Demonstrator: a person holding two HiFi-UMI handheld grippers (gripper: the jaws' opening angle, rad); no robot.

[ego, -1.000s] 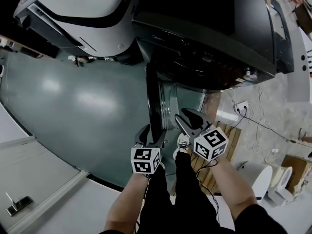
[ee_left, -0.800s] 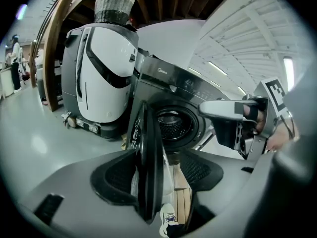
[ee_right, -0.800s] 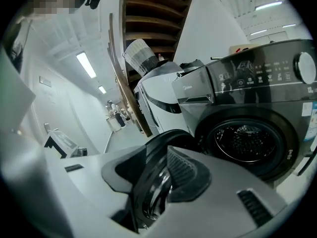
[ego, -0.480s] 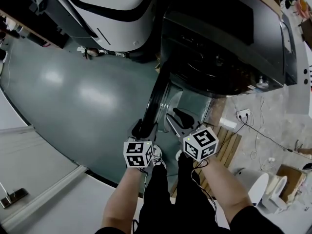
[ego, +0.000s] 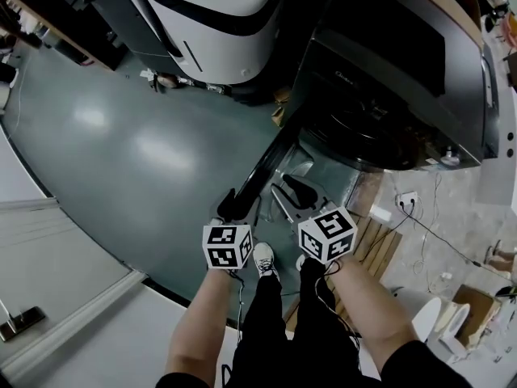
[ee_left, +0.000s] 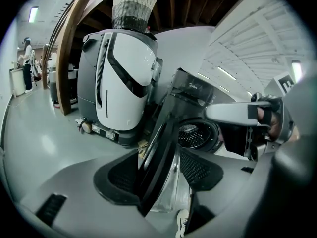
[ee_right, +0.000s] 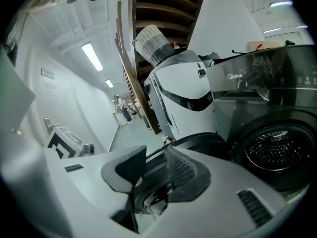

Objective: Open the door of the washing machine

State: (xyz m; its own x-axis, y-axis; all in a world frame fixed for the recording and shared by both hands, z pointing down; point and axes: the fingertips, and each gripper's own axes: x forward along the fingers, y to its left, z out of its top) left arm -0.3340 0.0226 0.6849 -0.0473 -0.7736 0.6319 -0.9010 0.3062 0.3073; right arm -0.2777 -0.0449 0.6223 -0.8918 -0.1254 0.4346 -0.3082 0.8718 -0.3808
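The dark front-loading washing machine (ego: 388, 95) stands at the upper right. Its round door (ego: 266, 164) hangs swung out, edge-on to me, and the steel drum (ee_left: 193, 135) shows behind it. My left gripper (ego: 229, 207) is shut on the door's outer edge; in the left gripper view the dark rim (ee_left: 161, 152) runs between both pads of that gripper (ee_left: 158, 175). My right gripper (ego: 295, 192) sits on the door's inner side. In the right gripper view the door's ring (ee_right: 198, 142) passes between the pads of this gripper (ee_right: 153, 177), which is shut on it.
A white and grey machine (ego: 218, 23) stands left of the washer, with a woven basket (ee_left: 132, 6) on top. A wooden pallet (ego: 376, 241), a socket strip with cables (ego: 404, 199) and white tubs (ego: 448, 322) lie to the right. My shoes (ego: 264, 259) are just below the door.
Both grippers have come back towards me together. The door has swung further out from the machine with them, and more of the drum opening shows.
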